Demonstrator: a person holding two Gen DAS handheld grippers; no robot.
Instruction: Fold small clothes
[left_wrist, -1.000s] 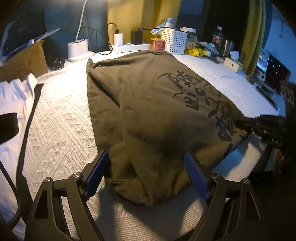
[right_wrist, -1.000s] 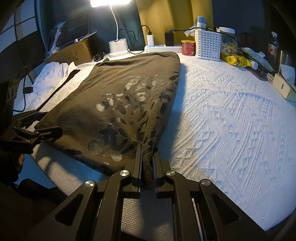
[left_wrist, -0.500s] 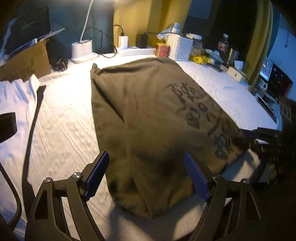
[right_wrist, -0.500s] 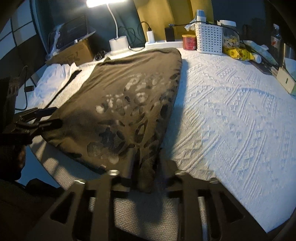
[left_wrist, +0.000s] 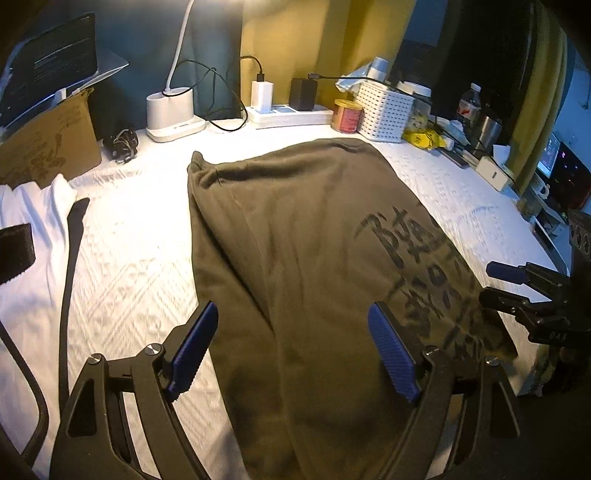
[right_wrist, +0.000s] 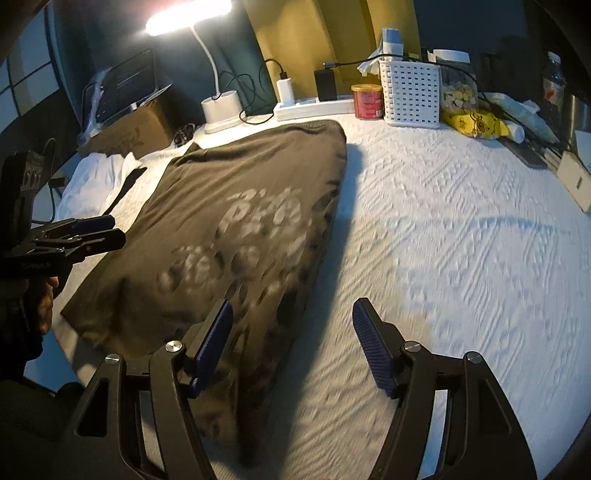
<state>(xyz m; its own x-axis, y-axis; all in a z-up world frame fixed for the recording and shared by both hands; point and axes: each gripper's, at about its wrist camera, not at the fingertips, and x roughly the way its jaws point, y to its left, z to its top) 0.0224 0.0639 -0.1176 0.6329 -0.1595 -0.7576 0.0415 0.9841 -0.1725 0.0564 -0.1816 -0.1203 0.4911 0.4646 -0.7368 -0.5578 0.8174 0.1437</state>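
From the left wrist, the olive-green printed cotton garment lies folded lengthwise on the white textured bedspread. The left gripper hovers over its near end with blue pads spread wide, holding nothing.

From the right wrist, the right gripper is also spread apart and empty, straddling the garment's right edge. The cloth looks soft, limp and light; its near corners seem the best places to pinch.

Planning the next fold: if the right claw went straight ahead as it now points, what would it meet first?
Probably the white textured bedspread. The open right claw points just beside the olive shirt, whose edge lies near its left finger, so depth is uncertain.
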